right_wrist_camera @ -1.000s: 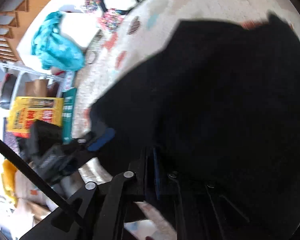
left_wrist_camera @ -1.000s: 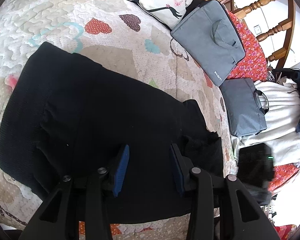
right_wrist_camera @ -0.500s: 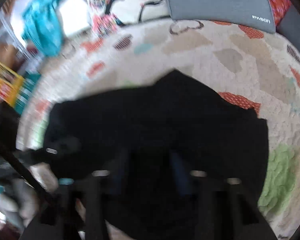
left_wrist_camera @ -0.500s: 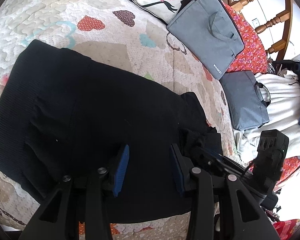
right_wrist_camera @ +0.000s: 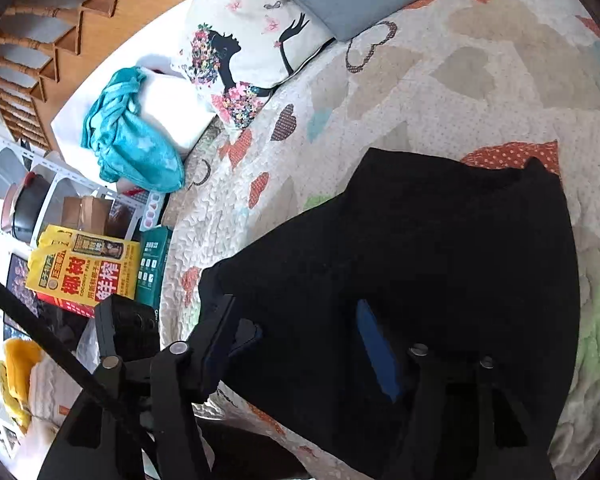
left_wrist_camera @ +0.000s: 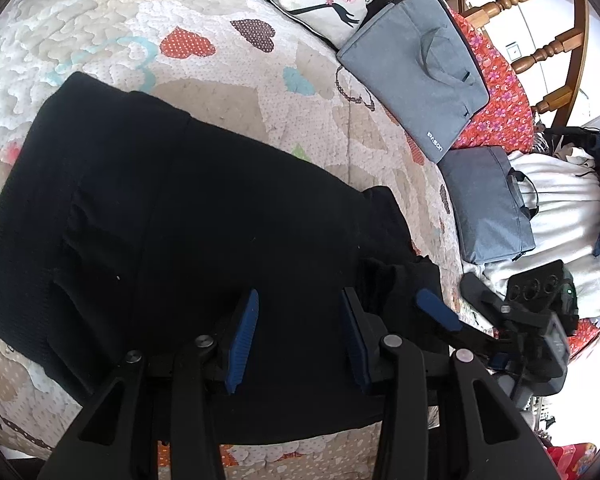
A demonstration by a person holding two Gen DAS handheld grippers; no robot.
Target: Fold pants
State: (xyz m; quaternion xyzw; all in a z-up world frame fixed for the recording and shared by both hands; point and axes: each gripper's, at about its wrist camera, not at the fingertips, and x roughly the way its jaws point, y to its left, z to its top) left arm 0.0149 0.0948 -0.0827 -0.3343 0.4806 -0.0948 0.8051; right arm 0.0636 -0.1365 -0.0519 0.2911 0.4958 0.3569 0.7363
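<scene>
Both views are bright with soft daylight and mostly sharp. Fisheye lenses bend everything toward dark, rounded corners. The black pants swallow detail, showing almost no folds. White glare washes out the lower right corner of the left view and the white shelf in the right view. Shadows on the quilt are faint.
</scene>
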